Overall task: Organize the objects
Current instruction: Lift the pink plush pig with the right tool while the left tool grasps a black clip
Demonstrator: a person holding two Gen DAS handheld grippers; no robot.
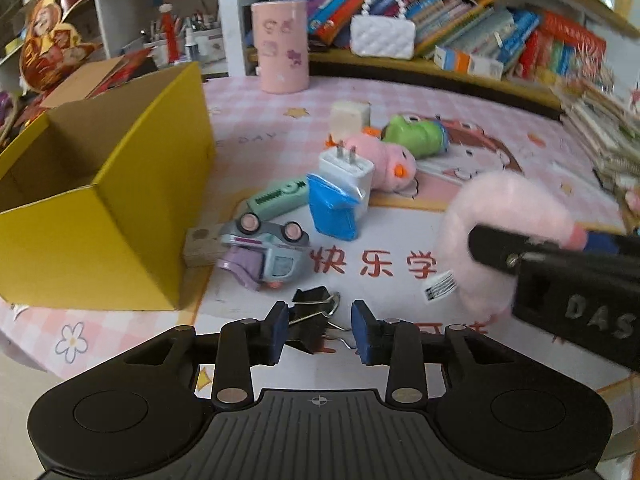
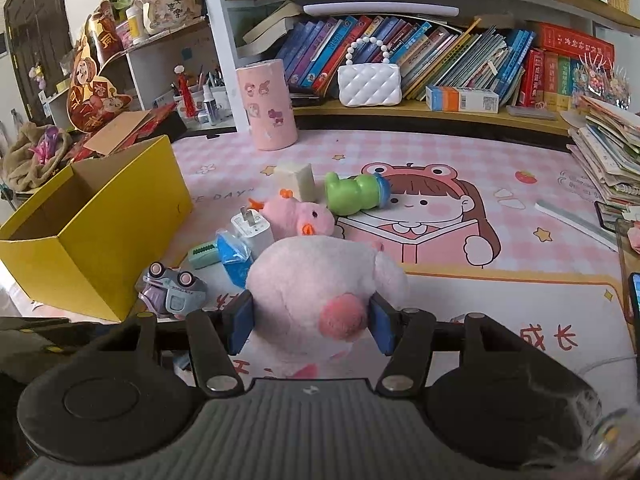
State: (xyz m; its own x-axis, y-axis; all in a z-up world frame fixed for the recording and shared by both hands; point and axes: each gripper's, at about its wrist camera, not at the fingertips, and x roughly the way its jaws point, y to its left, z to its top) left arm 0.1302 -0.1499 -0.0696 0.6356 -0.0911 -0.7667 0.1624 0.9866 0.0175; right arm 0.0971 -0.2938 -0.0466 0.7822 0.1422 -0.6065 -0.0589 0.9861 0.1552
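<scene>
My right gripper is shut on a pale pink plush toy and holds it above the mat; the toy and that gripper also show at the right of the left wrist view. My left gripper is open and straddles a black binder clip lying on the mat. An open yellow cardboard box stands at the left. A toy car lies on its side beside the box.
A pile lies mid-mat: white charger, blue packet, mint green item, pink duck plush, green toy, white block. A pink cylinder stands behind. Bookshelves line the back; stacked books sit right.
</scene>
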